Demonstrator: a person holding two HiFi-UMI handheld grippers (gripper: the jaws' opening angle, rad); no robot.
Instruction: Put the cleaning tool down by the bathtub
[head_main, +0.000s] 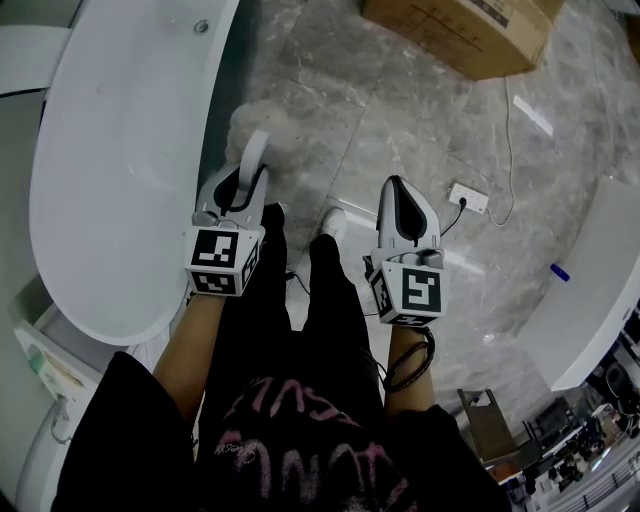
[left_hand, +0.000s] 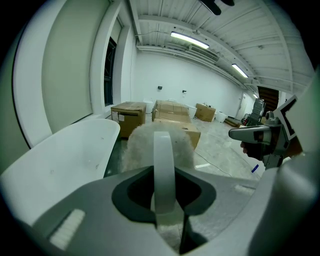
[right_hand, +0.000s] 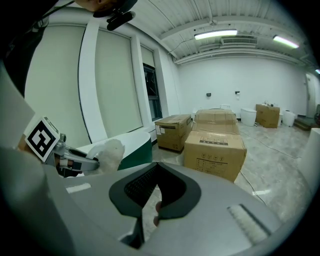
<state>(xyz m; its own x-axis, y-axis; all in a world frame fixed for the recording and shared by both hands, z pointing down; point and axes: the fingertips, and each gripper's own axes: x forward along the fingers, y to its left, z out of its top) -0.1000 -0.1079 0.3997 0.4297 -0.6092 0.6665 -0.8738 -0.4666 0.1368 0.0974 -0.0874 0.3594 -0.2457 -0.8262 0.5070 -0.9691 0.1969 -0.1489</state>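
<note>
The cleaning tool is a fluffy white duster head on a curved white handle. My left gripper is shut on that handle, and the tool hangs above the floor just right of the white bathtub. In the left gripper view the handle stands upright between the jaws, with the fluffy head behind it and the tub at left. My right gripper is shut and holds nothing. In the right gripper view the duster head shows beside the tub.
A cardboard box lies on the marble floor ahead, and others stand further off. A power strip with a cable lies at right. A white ledge carries a small blue item. The person's shoe is below.
</note>
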